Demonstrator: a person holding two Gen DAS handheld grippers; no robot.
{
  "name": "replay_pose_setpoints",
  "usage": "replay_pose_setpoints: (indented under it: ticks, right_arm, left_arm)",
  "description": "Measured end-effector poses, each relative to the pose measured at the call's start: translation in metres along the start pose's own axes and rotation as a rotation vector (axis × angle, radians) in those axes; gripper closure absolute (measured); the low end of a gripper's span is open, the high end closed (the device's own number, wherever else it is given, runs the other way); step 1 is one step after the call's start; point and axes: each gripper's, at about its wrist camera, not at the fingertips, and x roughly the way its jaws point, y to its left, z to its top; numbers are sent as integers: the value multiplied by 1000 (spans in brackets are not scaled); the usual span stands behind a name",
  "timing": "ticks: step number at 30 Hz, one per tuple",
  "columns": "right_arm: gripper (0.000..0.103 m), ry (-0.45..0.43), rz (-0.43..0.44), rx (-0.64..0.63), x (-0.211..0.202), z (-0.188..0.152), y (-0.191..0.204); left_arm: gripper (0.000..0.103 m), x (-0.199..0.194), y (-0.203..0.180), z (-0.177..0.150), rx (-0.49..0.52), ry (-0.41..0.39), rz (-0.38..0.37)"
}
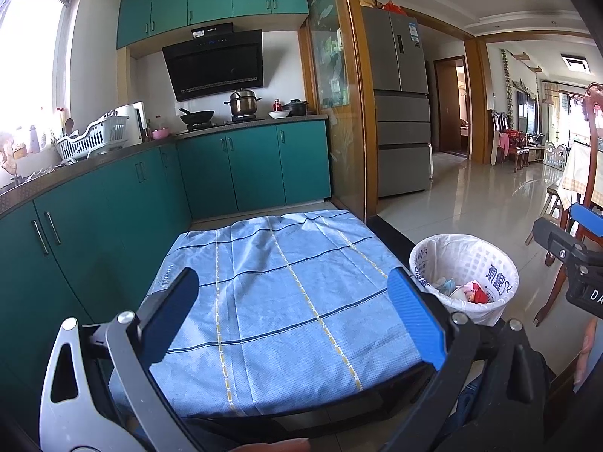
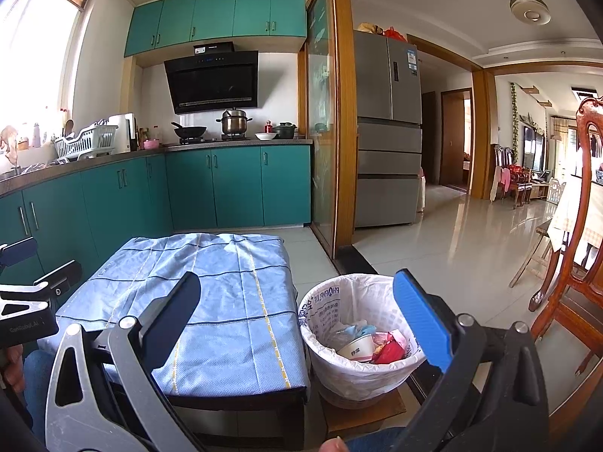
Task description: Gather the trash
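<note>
A white bin (image 2: 361, 342) lined with a printed white bag stands on the floor right of a low table (image 2: 211, 301) covered with a blue checked cloth. Trash (image 2: 373, 342) lies inside the bin: a paper bowl, red and pink wrappers, blue plastic. The bin also shows in the left wrist view (image 1: 465, 277) at the table's right. My left gripper (image 1: 294, 312) is open and empty above the bare cloth (image 1: 286, 301). My right gripper (image 2: 301, 324) is open and empty, held above the table's right edge and the bin. The right gripper's body shows in the left wrist view (image 1: 576, 263).
Teal kitchen cabinets (image 1: 113, 203) run along the left and back. A glass sliding door with a wooden frame (image 2: 339, 143) and a grey fridge (image 2: 388, 132) stand beyond the bin. A wooden chair (image 2: 573, 263) and a dining table are at the right.
</note>
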Motion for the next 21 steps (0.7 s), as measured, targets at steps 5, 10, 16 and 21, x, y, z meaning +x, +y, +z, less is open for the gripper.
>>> replay_pose_setpoints:
  ticks: [5, 10, 16, 21]
  right_arm:
    - [3, 1, 1, 2, 0, 0, 0]
    - [3, 2, 2, 1, 1, 0, 0]
    - [3, 3, 2, 1, 1, -1, 0]
    - [3, 6, 3, -1, 2, -1, 1]
  left_arm:
    - [3, 0, 0, 0, -2, 0, 0]
    - [3, 1, 0, 0, 1, 0, -1]
    - [3, 1, 0, 0, -2, -1, 9]
    - [3, 6, 2, -1, -18, 12, 18]
